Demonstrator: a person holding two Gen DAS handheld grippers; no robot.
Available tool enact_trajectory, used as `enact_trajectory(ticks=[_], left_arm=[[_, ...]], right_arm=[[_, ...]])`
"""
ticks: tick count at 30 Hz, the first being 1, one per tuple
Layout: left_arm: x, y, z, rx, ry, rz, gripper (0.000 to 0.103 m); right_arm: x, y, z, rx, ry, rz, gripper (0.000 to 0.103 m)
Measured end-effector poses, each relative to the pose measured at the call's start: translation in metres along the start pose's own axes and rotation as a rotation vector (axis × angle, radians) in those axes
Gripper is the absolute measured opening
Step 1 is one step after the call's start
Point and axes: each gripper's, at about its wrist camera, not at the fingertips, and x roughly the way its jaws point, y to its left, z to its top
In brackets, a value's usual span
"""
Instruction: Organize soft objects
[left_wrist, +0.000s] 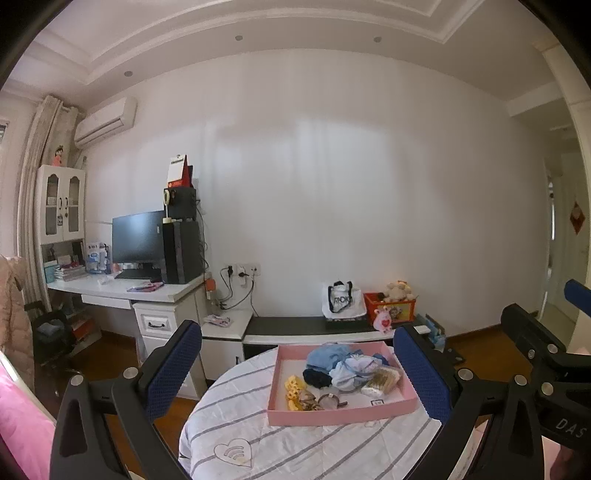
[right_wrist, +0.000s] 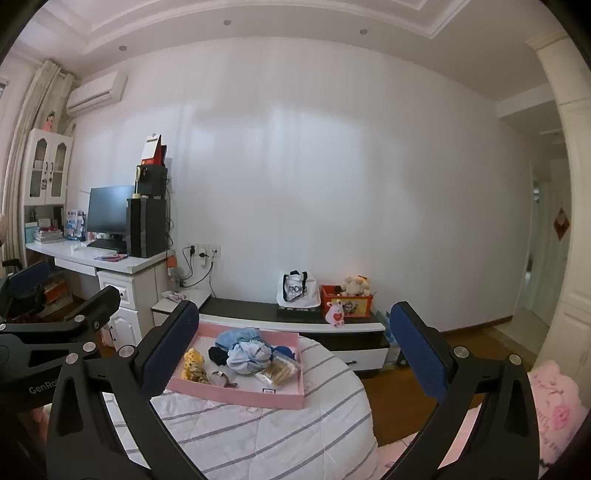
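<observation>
One pink tray (left_wrist: 334, 416) (right_wrist: 236, 396) lies on a round surface covered by a white quilt with grey stripes (left_wrist: 258, 435) (right_wrist: 295, 435). In the left wrist view the tray sits at about 5 o'clock from centre, its long axis running from 7 toward 1 o'clock; in the right wrist view it sits at about 7 o'clock, its near edge running from 9 toward 4 o'clock. Inside it I count one heap of light-blue fabric (left_wrist: 341, 365) (right_wrist: 245, 350), one dark navy piece (left_wrist: 317, 378) (right_wrist: 218, 355) touching the heap at its 8 o'clock side, one yellow soft item (left_wrist: 294, 387) (right_wrist: 194, 360) at the tray's 9 o'clock end, one clear packet with gold contents (left_wrist: 382, 382) (right_wrist: 279, 371) at the 3 o'clock end, and a small tangle of brown and metal bits (left_wrist: 317, 400) (right_wrist: 218, 376) near the front wall; what these are I cannot tell.

The left gripper (left_wrist: 297, 369) hangs short of the tray, its two blue-padded fingers (left_wrist: 171, 369) spread wide and gripping nothing. The right gripper (right_wrist: 293, 350) does likewise, fingers (right_wrist: 417, 350) wide apart and bare. Each gripper shows at the edge of the other's view.

Beyond, at 12 o'clock from the tray, one low black-and-white cabinet (left_wrist: 314, 332) (right_wrist: 295, 321) carries one white tote bag (left_wrist: 341, 301) (right_wrist: 297, 291) and one red box (left_wrist: 391, 308) (right_wrist: 347, 301) with a plush toy (left_wrist: 399, 290) (right_wrist: 354, 284) on top. At 10 o'clock stands one white table (left_wrist: 125, 288) (right_wrist: 96, 256) with one monitor (left_wrist: 138, 236) (right_wrist: 110, 210).
</observation>
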Motion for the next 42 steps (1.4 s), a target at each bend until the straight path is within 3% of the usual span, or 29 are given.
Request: enact_trajectory(ticks=[42], left_arm=[[0.008,-0.012,-0.013,0.002,-0.012,0.029,0.103]], right_arm=[[-0.006,-0.005,-0.004,0.013,-0.007,-0.008,0.103]])
